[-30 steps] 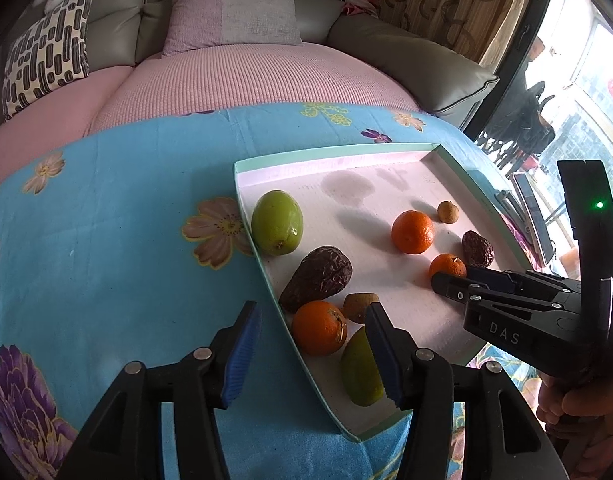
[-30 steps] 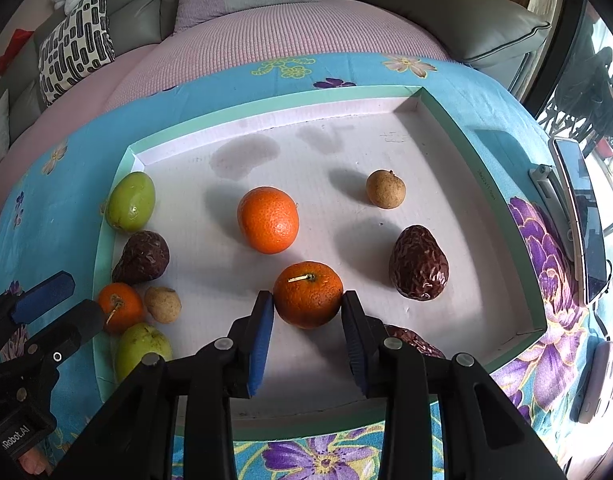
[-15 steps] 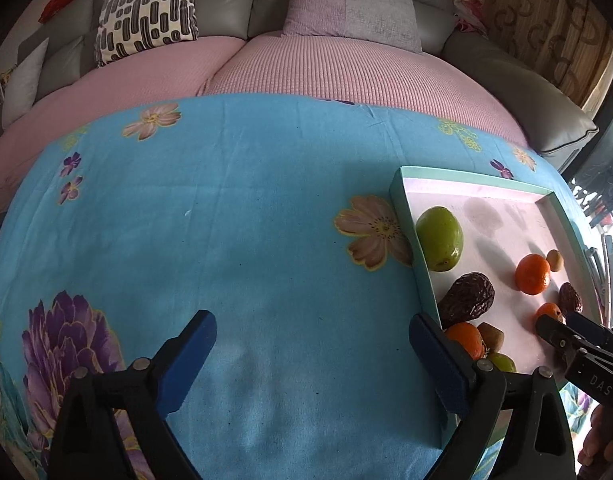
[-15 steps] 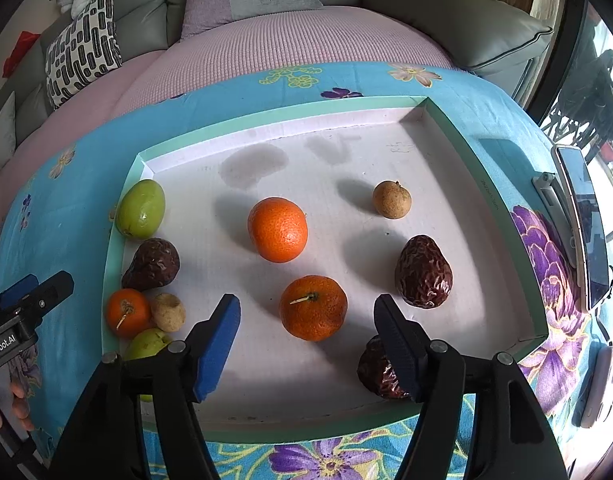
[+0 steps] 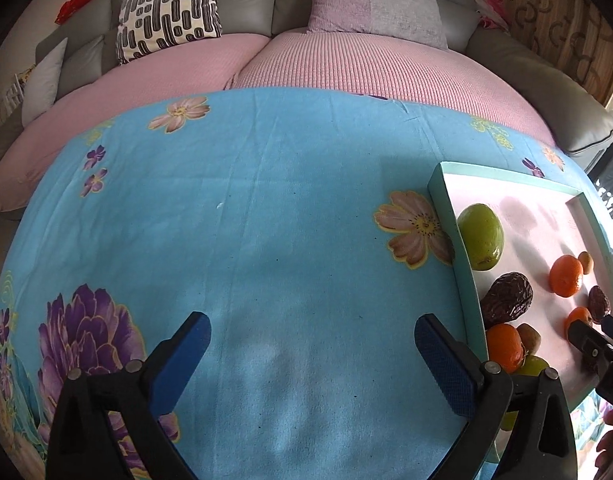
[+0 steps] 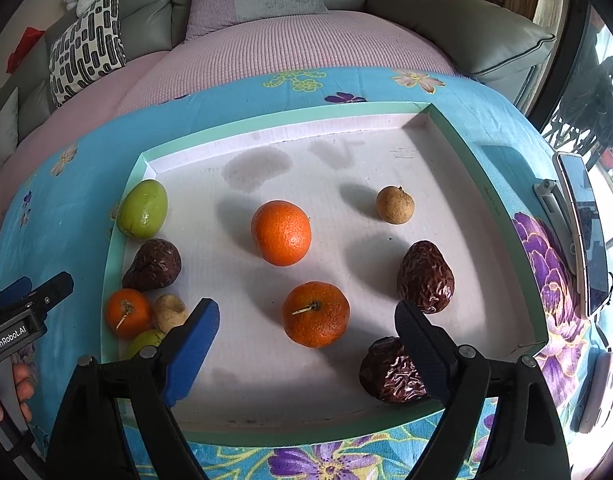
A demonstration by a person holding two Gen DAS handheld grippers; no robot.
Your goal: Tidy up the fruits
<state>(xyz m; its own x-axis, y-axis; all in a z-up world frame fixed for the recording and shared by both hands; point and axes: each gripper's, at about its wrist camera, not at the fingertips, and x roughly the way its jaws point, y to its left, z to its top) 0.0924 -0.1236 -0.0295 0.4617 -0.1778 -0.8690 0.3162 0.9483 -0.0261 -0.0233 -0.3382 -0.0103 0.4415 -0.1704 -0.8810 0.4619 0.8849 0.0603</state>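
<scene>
Nearest the right gripper (image 6: 306,324), jaws spread, a stemmed orange (image 6: 315,314) lies between its fingers inside the tray (image 6: 486,184); a wrinkled dark fruit (image 6: 390,370) is partly hidden. Further left, the left gripper (image 5: 312,346) is held spread above the cloth (image 5: 266,220), holding nothing. Beyond, a sofa (image 6: 274,56) is seen.

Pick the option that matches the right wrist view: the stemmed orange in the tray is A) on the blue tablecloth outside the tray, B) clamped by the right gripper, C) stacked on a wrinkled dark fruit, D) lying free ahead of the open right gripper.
D: the stemmed orange sits on the white floor of the green-rimmed tray, with the right gripper spread wide and touching nothing.
</scene>
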